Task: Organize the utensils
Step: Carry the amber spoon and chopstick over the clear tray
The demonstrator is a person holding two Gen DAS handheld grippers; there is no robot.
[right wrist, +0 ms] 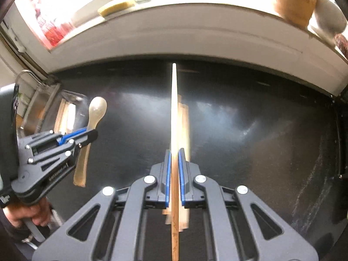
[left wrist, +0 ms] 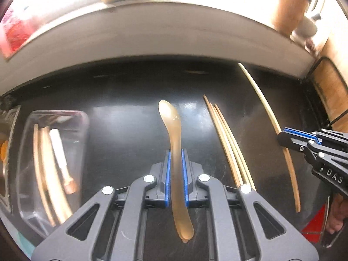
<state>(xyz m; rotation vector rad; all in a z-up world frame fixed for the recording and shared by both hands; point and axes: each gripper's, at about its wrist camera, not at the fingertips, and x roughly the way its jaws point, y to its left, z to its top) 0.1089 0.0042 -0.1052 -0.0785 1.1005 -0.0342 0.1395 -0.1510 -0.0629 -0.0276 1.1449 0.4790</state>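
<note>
Left wrist view: the left gripper is seen closed narrowly on a translucent amber spoon, which is clamped about mid-handle between the blue pads, bowl pointing away, handle end hanging below the jaws. A black counter is spread beneath. A clear tray is placed at the left, with several light sticks and a white-handled item already laid lengthwise inside. Three loose chopsticks are left on the counter to the right of the spoon, close together. Further right, a single pale chopstick is held by the right gripper, seen from the side. Right wrist view: the right gripper is shown shut on that chopstick, gripped toward its thicker end, the thin tip pointing away toward the white ledge. The loose chopsticks are blurred directly behind it. The left gripper is seen at the left with the spoon, near the tray. Handling note: both items are judged to be lifted clear and destined for the tray. Each should be kept level and aligned with the tray's long side, lowered one at a time so the grippers are not crowded, and released only once low inside the walls. The long chopstick's tip may catch the rim.
</note>
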